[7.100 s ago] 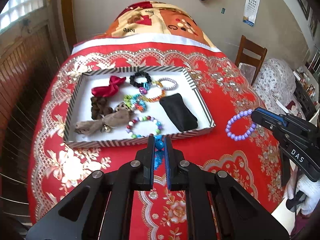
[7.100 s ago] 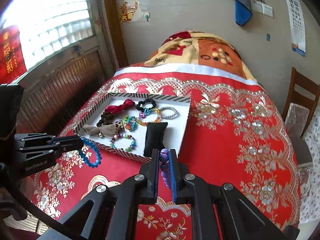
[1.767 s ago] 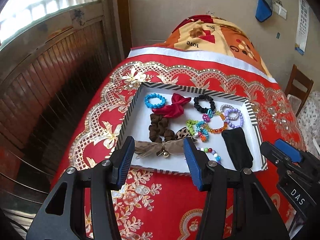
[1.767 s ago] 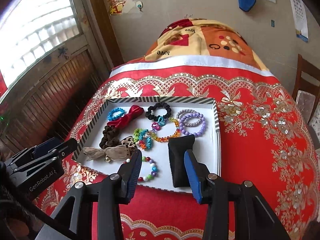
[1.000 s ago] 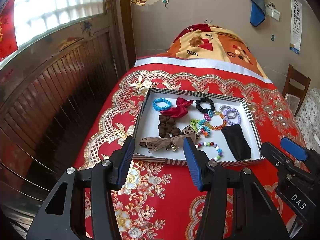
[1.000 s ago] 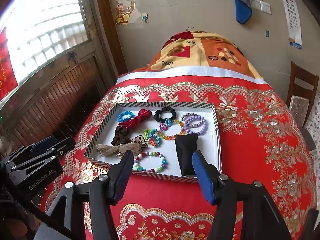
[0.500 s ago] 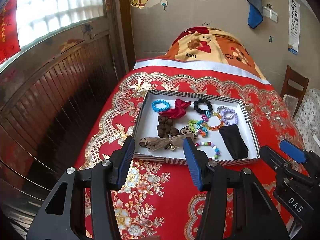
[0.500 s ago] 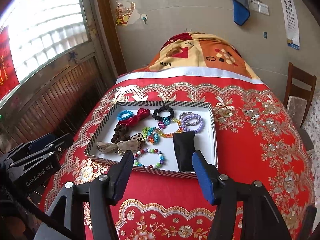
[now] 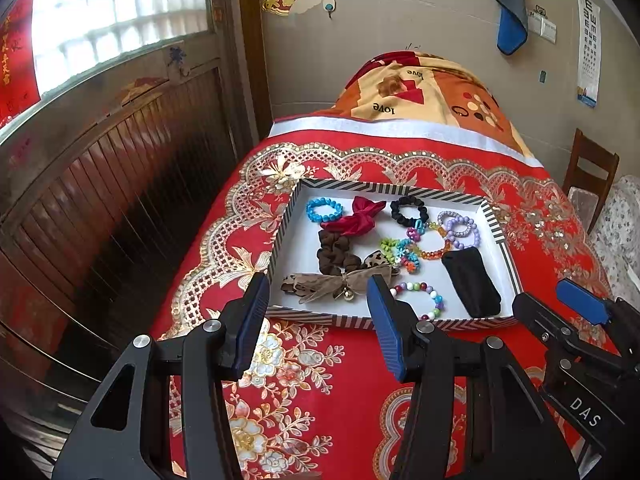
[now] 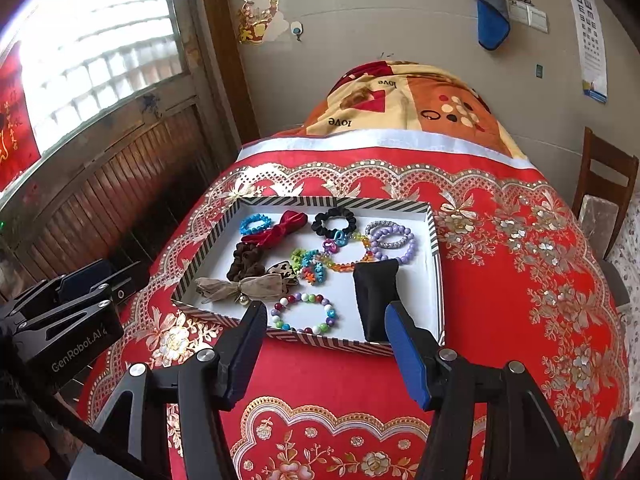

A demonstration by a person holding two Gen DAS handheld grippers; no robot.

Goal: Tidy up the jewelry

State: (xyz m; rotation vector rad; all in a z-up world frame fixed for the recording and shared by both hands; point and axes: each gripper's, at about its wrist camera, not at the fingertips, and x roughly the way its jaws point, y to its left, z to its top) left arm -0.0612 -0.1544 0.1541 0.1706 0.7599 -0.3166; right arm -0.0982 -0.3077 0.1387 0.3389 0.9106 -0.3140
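1. Hovering apart over the red tablecloth [image 9: 344, 364], the left gripper [image 9: 316, 322] and the right gripper [image 10: 326, 354] are both standing with jaws spread and nothing between the pads, each aimed down toward the near edge of the striped tray [image 10: 208, 248]

2. Sitting inside that tray is all the jewelry in view: a blue bead bracelet [image 9: 324, 209] in the far left corner, a red bow [image 9: 354, 218] just beside it, a black scrunchie [image 9: 408, 210] farther right, a purple bead bracelet [image 9: 462, 230] lying against a silver band [image 9: 452, 216], a brown scrunchie [image 9: 336, 252], a beige ribbon bow [image 9: 332, 286] with a small bell, a multicoloured bead bracelet [image 10: 306, 314] near the front wall, and a black pouch [image 10: 374, 296] lying lengthwise at the right

3. Lying spread out in a single layer, the pieces are staying easy to tell apart, though the bright plastic links [image 9: 404, 250] in the middle are overlapping their neighbours; judging by the bare cloth around the tray, the gathering looks finished

4. Covering a long table, the gold-patterned cloth is meeting a folded orange blanket [image 10: 404, 100] at the far end; a wood-panelled wall and bright window [image 10: 92, 44] are running along the left, a blue towel [image 10: 490, 12] and an eye chart [image 10: 590, 36] are hanging on the plaster wall, and a wooden chair [image 10: 610, 192] is standing at the right
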